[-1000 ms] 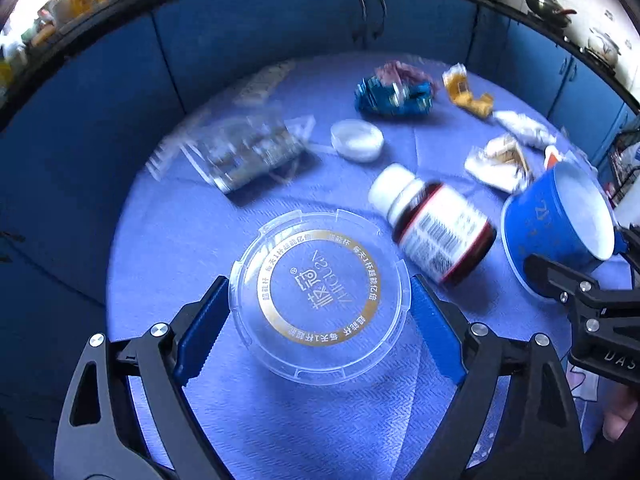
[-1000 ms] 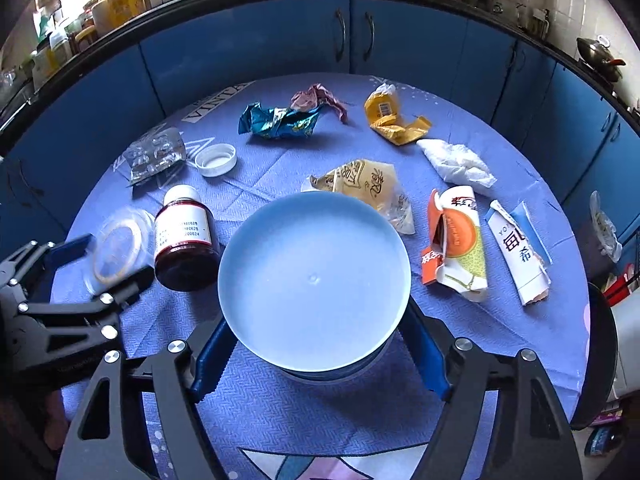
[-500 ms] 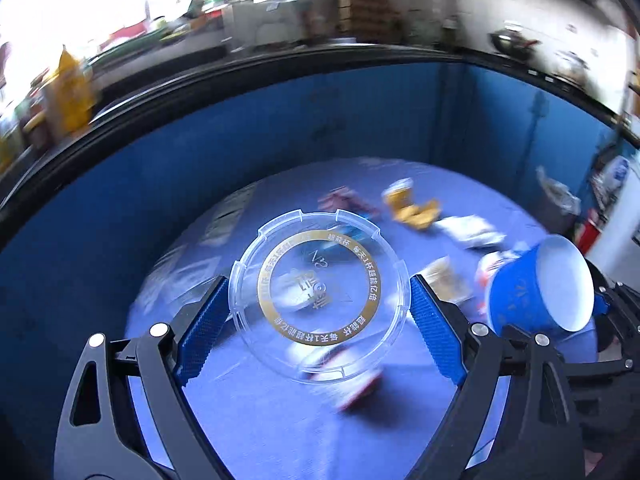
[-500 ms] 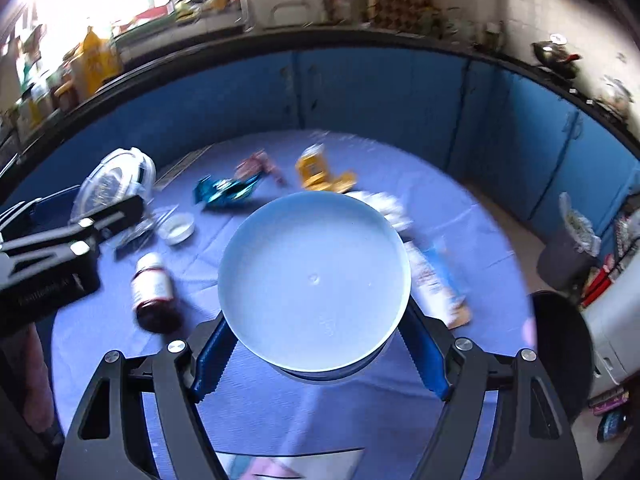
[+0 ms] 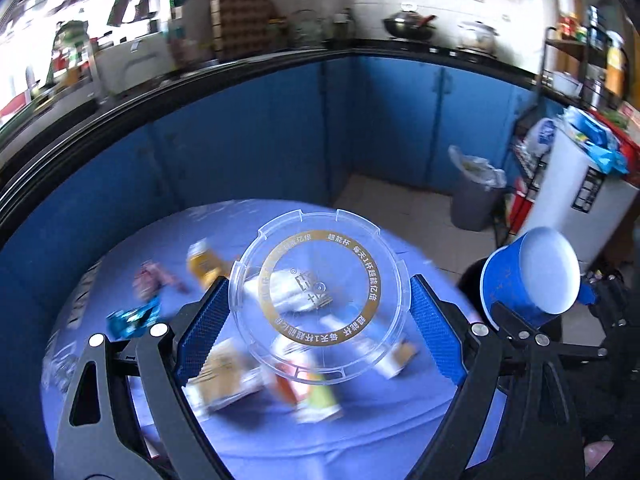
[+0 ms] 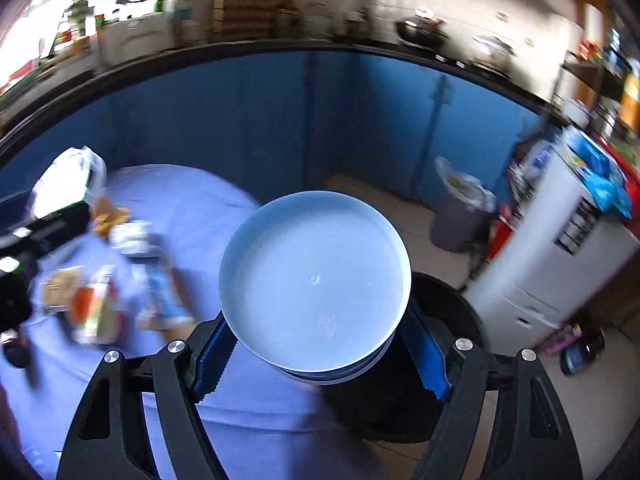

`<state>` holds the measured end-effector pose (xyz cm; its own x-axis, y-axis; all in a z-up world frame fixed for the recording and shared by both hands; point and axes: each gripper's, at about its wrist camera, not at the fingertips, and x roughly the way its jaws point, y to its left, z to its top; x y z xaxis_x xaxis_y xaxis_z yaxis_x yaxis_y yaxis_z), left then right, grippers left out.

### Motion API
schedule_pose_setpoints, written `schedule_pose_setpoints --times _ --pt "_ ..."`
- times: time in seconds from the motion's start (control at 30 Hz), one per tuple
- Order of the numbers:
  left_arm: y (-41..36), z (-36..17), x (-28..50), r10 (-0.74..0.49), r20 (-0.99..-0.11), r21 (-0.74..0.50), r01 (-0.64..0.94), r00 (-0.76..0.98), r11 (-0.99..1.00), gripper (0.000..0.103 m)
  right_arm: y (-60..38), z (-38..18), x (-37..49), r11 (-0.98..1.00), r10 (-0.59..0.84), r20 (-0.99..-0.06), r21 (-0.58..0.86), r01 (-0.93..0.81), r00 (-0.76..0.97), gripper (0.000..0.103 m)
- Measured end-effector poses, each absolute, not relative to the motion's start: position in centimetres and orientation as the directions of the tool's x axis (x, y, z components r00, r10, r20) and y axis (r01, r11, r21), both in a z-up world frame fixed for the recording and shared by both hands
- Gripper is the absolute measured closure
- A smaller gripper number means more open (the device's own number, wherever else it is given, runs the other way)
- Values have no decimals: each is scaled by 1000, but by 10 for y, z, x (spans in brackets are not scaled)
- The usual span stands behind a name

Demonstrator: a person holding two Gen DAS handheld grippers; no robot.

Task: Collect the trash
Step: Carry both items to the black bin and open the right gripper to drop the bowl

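Note:
My left gripper (image 5: 316, 320) is shut on a clear round plastic lid (image 5: 318, 296) with a gold ring of print, held in the air above the table. My right gripper (image 6: 316, 344) is shut on a blue paper cup (image 6: 316, 284) with a white inside; the cup also shows in the left wrist view (image 5: 528, 280) at the right. Several wrappers (image 5: 224, 384) lie blurred on the blue tablecloth (image 5: 280, 432). The lid shows in the right wrist view (image 6: 64, 184) at far left.
A black bin (image 6: 432, 372) stands on the floor just beyond the table's edge, under the cup. A grey lined bin (image 6: 460, 208) stands by the blue cabinets (image 6: 240, 120). A white appliance (image 6: 560, 248) stands at the right.
Both grippers have lifted and swung right with the lid and the cup; the view now reaches past the table's edge to the floor and the bins.

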<state>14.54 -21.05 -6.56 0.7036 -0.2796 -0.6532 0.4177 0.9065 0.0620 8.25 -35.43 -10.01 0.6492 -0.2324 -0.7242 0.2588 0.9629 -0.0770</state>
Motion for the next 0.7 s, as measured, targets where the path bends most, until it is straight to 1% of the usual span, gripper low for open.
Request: schedule_pose_setpoints --times 0.1,0.2,0.33,0.4,0.43,0.53,0.7 --pt "-237 -63 148 -303 -653 66 451 694 890 16 -383 -110 78 948 -259 -739 -72 310 622 28" --pt "-257 -61 149 -322 -648 69 475 690 877 16 -403 -116 77 942 -244 -751 -34 333 613 27" --pt "-278 -57 151 -344 -643 70 499 685 864 16 -417 -119 79 930 -272 -743 -40 365 611 26" --pt "-287 -58 151 -349 -642 71 507 682 859 16 -421 -118 79 925 -293 -729 -52 376 618 17" --pt "-292 -58 152 -353 -644 71 513 679 855 16 -423 -117 78 921 -309 -719 -62 386 622 16" --pt "-301 -60 152 -365 -649 66 527 668 847 16 -433 -115 75 917 -320 -705 -61 395 633 14" --pt "-329 -65 149 -389 -666 63 568 636 821 16 -453 -118 69 908 -313 -716 -33 418 624 14"
